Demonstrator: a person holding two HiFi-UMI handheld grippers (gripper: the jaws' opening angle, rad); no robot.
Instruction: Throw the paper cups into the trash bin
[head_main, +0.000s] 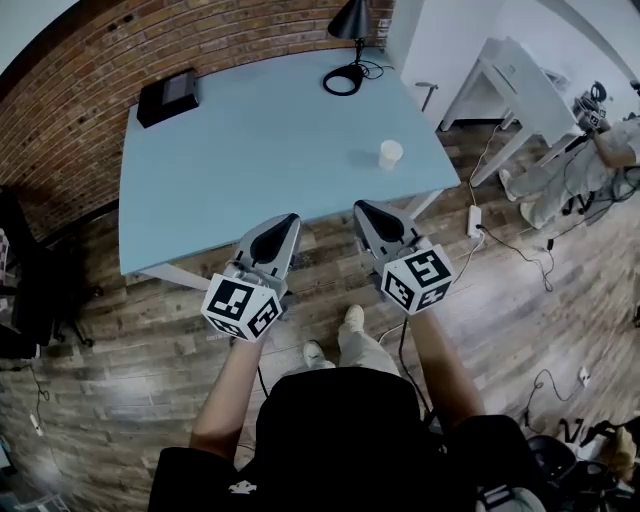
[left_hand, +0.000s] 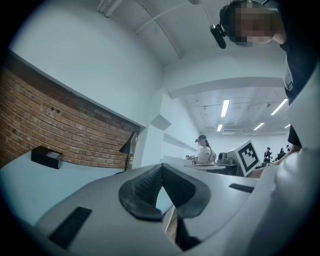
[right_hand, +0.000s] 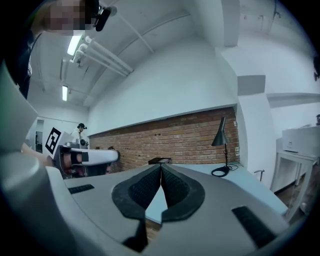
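One white paper cup (head_main: 390, 154) stands upright on the light blue table (head_main: 250, 140), near its right front corner. My left gripper (head_main: 289, 219) and my right gripper (head_main: 361, 208) are held side by side over the wooden floor, just short of the table's front edge. Both are shut with nothing between the pads, as the left gripper view (left_hand: 161, 172) and the right gripper view (right_hand: 160, 172) show. The cup is ahead of the right gripper and a little to its right. No trash bin shows in any view.
A black box (head_main: 167, 97) lies at the table's far left and a black desk lamp (head_main: 350, 40) stands at its far edge, before a brick wall. A white table (head_main: 520, 85) stands at the right. Cables and a power strip (head_main: 474, 221) lie on the floor. Other people are in the background.
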